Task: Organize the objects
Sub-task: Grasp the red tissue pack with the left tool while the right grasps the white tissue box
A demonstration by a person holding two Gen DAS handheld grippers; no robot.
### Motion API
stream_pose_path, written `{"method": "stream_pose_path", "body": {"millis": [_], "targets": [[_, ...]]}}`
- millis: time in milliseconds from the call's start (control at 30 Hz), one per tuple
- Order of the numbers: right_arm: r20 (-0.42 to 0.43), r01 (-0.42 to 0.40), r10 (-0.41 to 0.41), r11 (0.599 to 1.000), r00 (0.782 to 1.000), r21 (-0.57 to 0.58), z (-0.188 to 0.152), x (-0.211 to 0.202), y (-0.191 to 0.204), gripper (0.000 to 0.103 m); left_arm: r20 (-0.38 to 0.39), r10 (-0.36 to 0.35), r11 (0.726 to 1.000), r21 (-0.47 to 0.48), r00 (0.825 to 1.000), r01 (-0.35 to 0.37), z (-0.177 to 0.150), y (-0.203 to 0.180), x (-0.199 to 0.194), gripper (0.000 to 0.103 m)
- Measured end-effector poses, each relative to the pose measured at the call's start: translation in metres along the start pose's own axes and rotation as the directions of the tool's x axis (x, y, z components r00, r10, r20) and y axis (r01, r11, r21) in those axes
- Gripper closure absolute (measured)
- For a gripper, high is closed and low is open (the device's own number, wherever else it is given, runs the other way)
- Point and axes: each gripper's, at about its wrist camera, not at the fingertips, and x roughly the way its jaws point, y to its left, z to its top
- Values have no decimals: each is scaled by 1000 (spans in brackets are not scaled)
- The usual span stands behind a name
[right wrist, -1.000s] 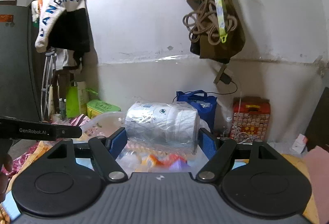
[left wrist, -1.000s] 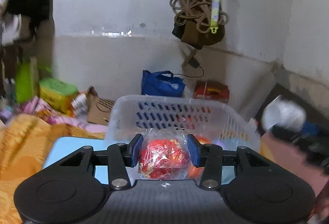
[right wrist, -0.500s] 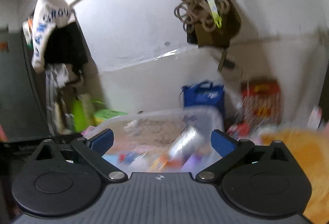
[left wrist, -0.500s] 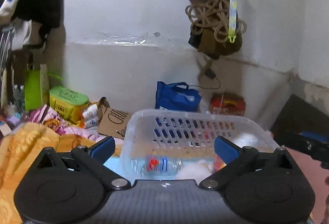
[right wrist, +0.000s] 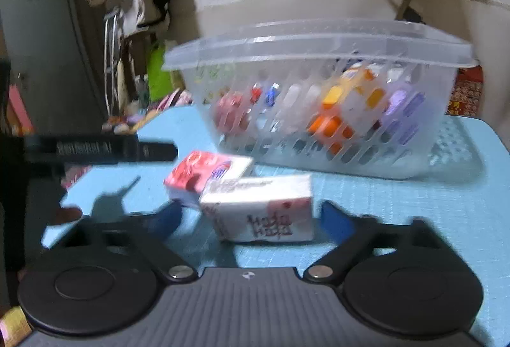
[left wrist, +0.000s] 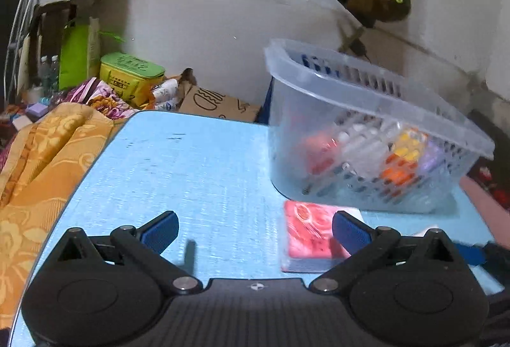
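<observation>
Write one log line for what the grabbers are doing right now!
left gripper: open, empty | right gripper: open around white carton | pink carton: on table | basket: filled

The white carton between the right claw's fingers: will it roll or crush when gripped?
The white carton lies on a flat face on the blue table, so it should slide rather than roll. Its thin card walls may dent under squeeze. It looks light for its size.
</observation>
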Motion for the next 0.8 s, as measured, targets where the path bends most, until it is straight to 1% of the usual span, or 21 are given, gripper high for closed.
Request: {"method": "stream_pose_path", "body": {"millis": [67, 133, 233, 333, 467, 533, 600, 633, 733, 767, 800], "targets": [[4, 12, -12, 1000, 1000, -16, -2, -7, 1, 29, 0, -9, 1000, -13, 1000, 9, 3, 3, 2, 0], [26, 39, -38, 999, 999, -25, -2, -18, -3, 29, -2, -25, 1000, -11, 1000, 25, 2, 1, 2, 0], [47, 88, -87, 996, 995, -21, -4, -41, -17, 29, 7, -50, 998, 40, 999, 50, -3, -14, 3, 0], [31, 100, -101, 994, 994, 46, -6, -51, -39, 29, 9, -80, 992, 97, 997, 79, -8, -39, 4, 0], [16, 79, -82, 989, 997, 123, -12, -56, -61, 29, -15, -50, 986, 159, 999, 51, -14, -65, 17, 0], [17, 48, -52, 988, 999, 149, -18, -60, -67, 29, -32, -29, 987, 155, 999, 33, -16, -70, 25, 0], [15, 56, -59, 989, 998, 139, -21, -62, -67, 29, -37, -13, 988, 150, 999, 19, -17, -72, 30, 1], [20, 60, -64, 990, 998, 131, -21, -64, -65, 29, -36, 7, 987, 162, 999, -1, -18, -74, 32, 3], [37, 61, -66, 991, 997, 120, -20, -70, -64, 29, -37, 32, 984, 174, 999, -25, -19, -74, 33, 15], [40, 59, -64, 991, 997, 119, -21, -72, -64, 29, -40, 39, 983, 183, 998, -31, -20, -75, 32, 26], [42, 56, -62, 991, 997, 120, -21, -73, -65, 29, -39, 45, 981, 190, 998, -37, -21, -76, 31, 27]]}}
